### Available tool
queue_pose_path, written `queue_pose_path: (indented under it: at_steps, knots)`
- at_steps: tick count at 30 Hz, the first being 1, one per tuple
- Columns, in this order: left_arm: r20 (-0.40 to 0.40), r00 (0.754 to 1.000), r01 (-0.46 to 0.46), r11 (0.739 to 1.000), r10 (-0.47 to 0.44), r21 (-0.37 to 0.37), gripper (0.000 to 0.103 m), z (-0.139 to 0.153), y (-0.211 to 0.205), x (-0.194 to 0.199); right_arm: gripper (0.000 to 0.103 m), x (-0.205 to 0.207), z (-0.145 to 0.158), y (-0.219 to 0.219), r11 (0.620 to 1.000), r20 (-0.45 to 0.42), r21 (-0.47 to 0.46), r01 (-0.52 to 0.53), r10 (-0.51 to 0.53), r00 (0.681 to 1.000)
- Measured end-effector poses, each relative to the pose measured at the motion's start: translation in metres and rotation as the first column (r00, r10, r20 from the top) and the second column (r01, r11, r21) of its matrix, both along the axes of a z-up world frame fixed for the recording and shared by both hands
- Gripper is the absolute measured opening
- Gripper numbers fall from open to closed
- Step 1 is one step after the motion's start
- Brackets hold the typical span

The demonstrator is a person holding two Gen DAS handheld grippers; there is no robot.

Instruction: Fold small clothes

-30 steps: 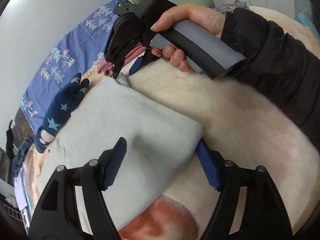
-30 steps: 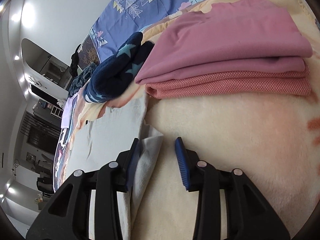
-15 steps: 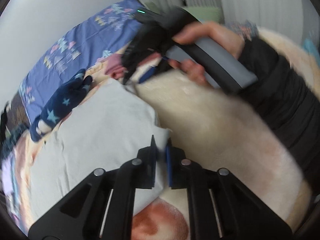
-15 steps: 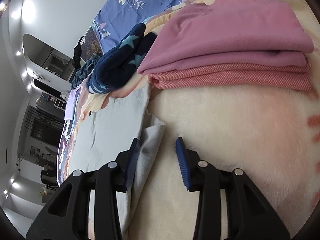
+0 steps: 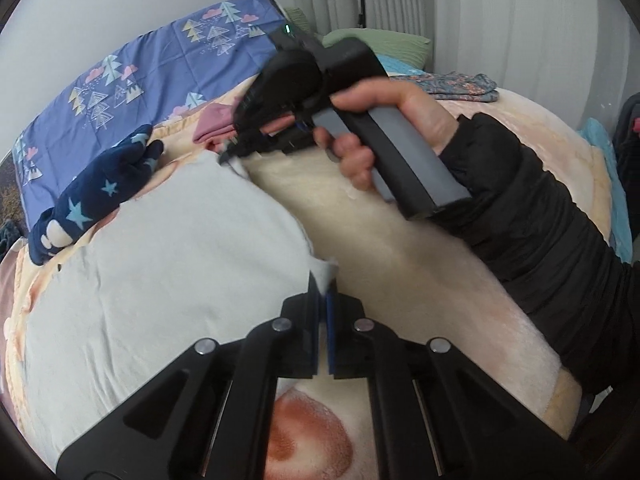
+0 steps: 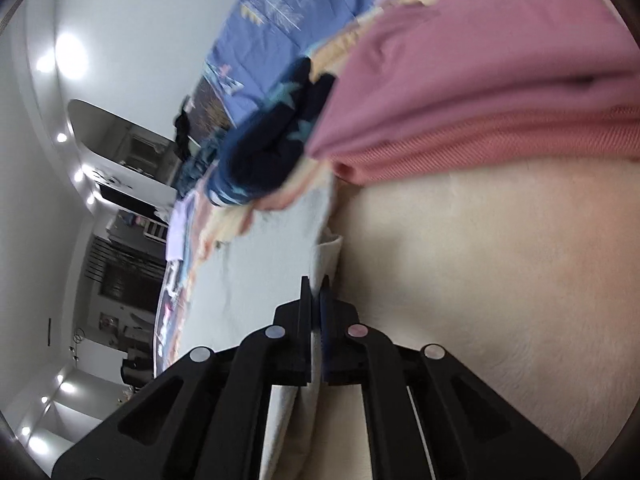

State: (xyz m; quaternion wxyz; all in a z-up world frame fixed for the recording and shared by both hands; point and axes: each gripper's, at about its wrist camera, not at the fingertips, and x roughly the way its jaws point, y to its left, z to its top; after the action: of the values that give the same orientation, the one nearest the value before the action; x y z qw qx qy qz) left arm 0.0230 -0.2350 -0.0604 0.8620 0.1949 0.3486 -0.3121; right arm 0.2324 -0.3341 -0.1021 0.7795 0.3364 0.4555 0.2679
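Pinching now with both: my left tongs [image 5: 323, 300], which stood wide a second ago with the pale grey garment [image 5: 168, 264] between their pads, are clamped on its near corner, and that corner sits a little lifted off the cream blanket [image 5: 400, 248]. My right tongs [image 6: 316, 300], half open a moment back beside the garment's edge, have snapped together on that edge, with the cloth running down between the pads. The garment lies spread on the bed, its far corner in my right tongs, its near corner in my left.

From the left wrist I see my right hand [image 5: 384, 132] wrapped round the grey handle, black sleeve [image 5: 540, 232] behind it, and the green pillow [image 5: 376, 42] and curtains at the back; the right wrist shows none of that. Its view is blurred, yet it alone shows the folded pink stack [image 6: 480, 100] up close, the navy star-print piece [image 6: 268, 148] beside it, and the room with ceiling lights on the left. Both views catch the blue tree-print sheet [image 5: 140, 80].
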Motion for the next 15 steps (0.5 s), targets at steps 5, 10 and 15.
queue_pose_path:
  at_steps: [5, 10, 15]
  knots:
    - [-0.03, 0.999, 0.047, 0.998, -0.046, 0.043, 0.002, -0.021, -0.011, -0.004, 0.003, 0.002, -0.004, 0.006, 0.996, 0.018, -0.083, 0.025, -0.024, 1.0]
    - [-0.049, 0.997, 0.06, 0.997, -0.057, 0.05, 0.002, -0.027, -0.014, -0.007, 0.001, 0.003, -0.003, -0.018, 0.993, 0.034, -0.028, 0.114, -0.113, 0.993]
    - [-0.02, 0.998, 0.061, 0.996, -0.06, 0.072, 0.003, -0.024, -0.015, -0.012, 0.017, 0.0, 0.006, -0.021, 0.995, 0.043, -0.042, 0.092, -0.09, 0.995]
